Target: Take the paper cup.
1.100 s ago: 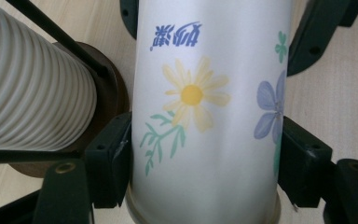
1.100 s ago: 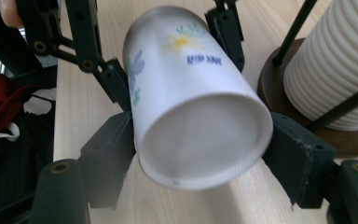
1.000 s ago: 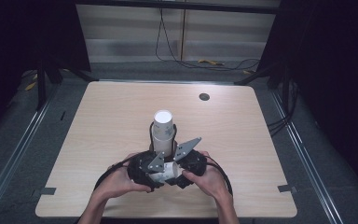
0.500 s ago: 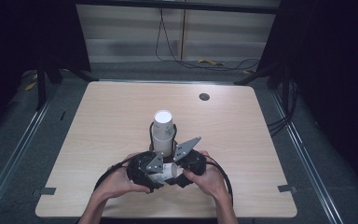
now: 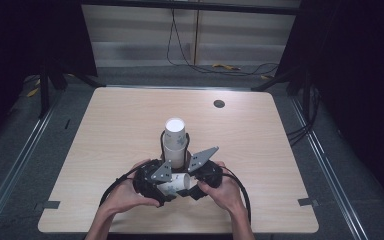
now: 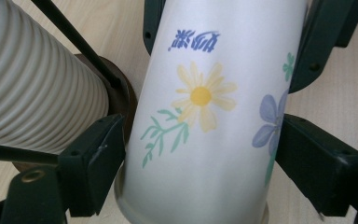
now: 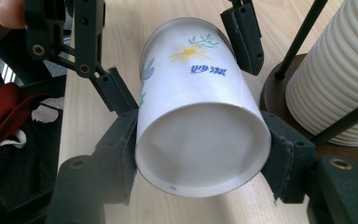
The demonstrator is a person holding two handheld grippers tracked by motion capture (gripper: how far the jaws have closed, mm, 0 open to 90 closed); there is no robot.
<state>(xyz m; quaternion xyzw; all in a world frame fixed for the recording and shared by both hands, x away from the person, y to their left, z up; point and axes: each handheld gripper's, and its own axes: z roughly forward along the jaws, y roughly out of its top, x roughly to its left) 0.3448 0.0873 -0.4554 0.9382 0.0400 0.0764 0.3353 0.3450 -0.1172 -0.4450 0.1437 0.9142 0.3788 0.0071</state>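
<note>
Left gripper: black body, grey three-cornered plate on top, black cable looping from its rear across the table. Right gripper: same build, grey plate, black cable curving behind the hand. In the gripper views the jaws are black moulded blocks with small recessed screws; brass-coloured inserts sit in the lower links. The left hand and right hand wear no gloves; forearms are bare, no sleeves visible.

Overhead light: bright, even on table
Surroundings: dim, nearly black at the sides
Shadows: soft, short
Glare: mild sheen on paper cup
Gripper views: cup sharp, nearest jaws softly blurred
</note>
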